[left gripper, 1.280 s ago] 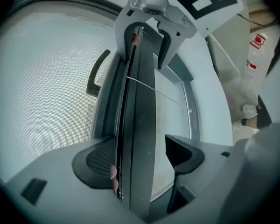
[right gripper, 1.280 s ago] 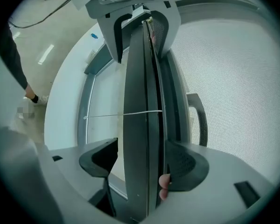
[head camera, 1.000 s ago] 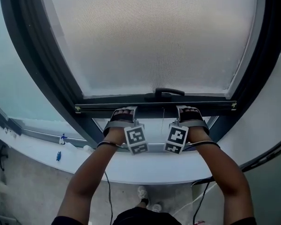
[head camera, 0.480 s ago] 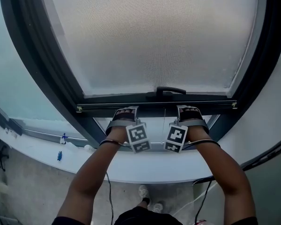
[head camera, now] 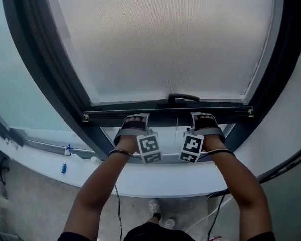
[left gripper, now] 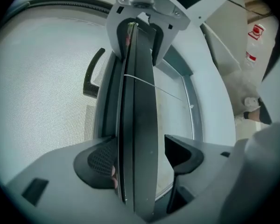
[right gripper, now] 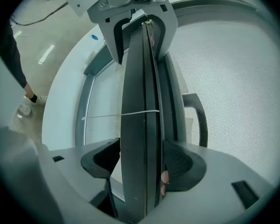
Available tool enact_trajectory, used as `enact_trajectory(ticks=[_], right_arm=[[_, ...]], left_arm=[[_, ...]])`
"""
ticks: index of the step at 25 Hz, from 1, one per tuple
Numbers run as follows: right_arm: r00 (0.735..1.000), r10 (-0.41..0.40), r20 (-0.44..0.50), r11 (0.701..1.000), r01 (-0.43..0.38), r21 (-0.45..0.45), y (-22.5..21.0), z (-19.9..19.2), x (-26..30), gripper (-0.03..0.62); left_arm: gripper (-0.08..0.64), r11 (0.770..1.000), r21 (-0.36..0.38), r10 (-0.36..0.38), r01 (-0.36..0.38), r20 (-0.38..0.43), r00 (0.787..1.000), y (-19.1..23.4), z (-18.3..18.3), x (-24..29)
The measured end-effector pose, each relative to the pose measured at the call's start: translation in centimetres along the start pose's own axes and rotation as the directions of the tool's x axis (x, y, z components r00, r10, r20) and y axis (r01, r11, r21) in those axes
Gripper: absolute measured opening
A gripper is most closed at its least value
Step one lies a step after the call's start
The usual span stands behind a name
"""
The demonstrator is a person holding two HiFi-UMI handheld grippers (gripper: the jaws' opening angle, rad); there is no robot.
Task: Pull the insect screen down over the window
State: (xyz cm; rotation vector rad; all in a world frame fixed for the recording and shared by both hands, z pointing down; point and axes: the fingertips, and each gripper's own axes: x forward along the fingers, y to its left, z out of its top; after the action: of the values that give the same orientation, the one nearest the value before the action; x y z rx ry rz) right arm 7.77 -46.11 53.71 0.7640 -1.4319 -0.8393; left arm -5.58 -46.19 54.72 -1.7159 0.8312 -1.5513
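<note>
head view looks steeply down from above the arms, mid-range, onto the dark metal bottom rail [head camera: 165,115] of the pale grey mesh screen [head camera: 160,39]. gripper views sit very close, sighting along that rail [left gripper: 137,125] [right gripper: 140,125] towards each other - all three share it and the black curved handle [head camera: 176,99].

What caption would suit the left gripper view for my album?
Left gripper, jaws apart, straddling the dark bottom bar of the insect screen.

The grey mesh insect screen [head camera: 160,39] covers most of the window [head camera: 45,69]. Its dark bottom bar [head camera: 165,115] lies level, low down. 1 black handle [head camera: 183,98] sits on top of it.
</note>
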Motion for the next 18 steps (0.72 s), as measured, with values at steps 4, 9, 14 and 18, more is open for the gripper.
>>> enact_trajectory(ticks=[4,9,14,18], right_arm=[[1.000,0.019,0.006,1.000,-0.019,0.000,-0.42,0.05,-0.18,0.293],[1.000,0.008,0.019,1.000,-0.009,0.012,-0.81,-0.08,-0.37,0.254],[0.999,0.019,0.041,0.999,-0.020,0.041,-0.90,0.08,-0.52,0.255],[0.999,-0.009,0.034,0.999,0.008,0.039,-0.83,-0.63,-0.52,0.255]], left_arm=[[0.326,0.999,-0.007,-0.038,0.038,0.003,0.999,0.18,-0.01,-0.15],[0.290,0.999,-0.029,-0.034,0.035,0.028,0.999,0.63,0.23,-0.38],[0.287,0.997,-0.060,-0.042,0.044,0.035,0.999,0.71,0.21,-0.46],[0.287,0.999,-0.043,0.003,-0.002,0.022,1.000,0.80,0.23,-0.28]])
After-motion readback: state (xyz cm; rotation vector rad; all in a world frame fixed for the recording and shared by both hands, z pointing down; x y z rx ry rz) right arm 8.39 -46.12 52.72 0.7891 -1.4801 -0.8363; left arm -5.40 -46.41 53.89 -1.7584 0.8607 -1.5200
